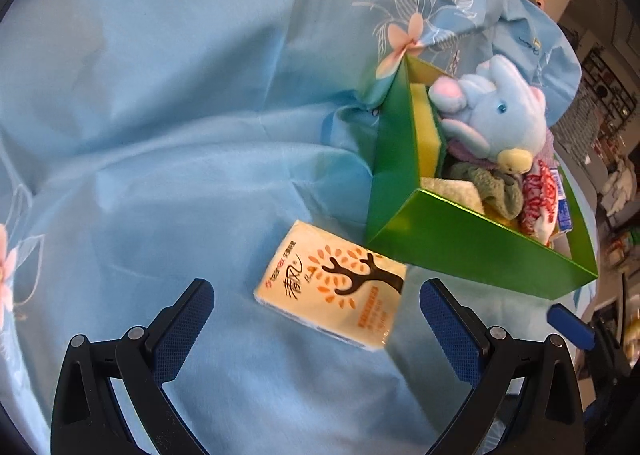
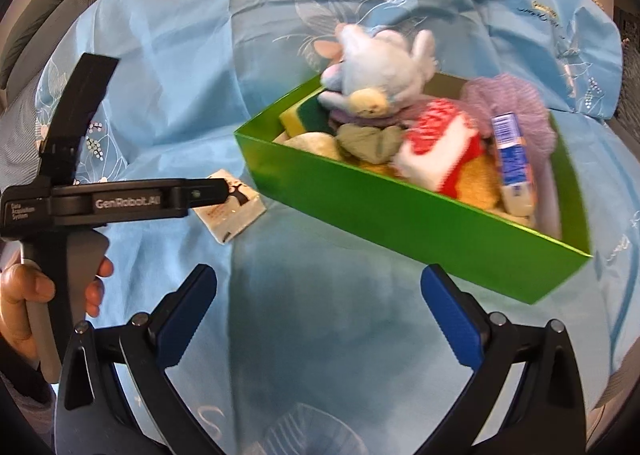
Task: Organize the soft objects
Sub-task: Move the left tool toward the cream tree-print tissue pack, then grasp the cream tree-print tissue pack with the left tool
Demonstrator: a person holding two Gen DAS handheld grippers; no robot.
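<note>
Tissue pack [image 1: 334, 287] beside green box [image 1: 460, 247]; "GenRobot.AI" on left tool [image 2: 132, 202]; both tools wide, empty.

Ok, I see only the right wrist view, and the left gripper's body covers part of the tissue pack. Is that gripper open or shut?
Observer: Open. The left gripper has its fingers spread wide and holds nothing.
Operator: And where is the pack for it?
Observer: The tissue pack lies flat on the blue cloth, tree print up, just ahead of the fingers, not touched by them.
</note>
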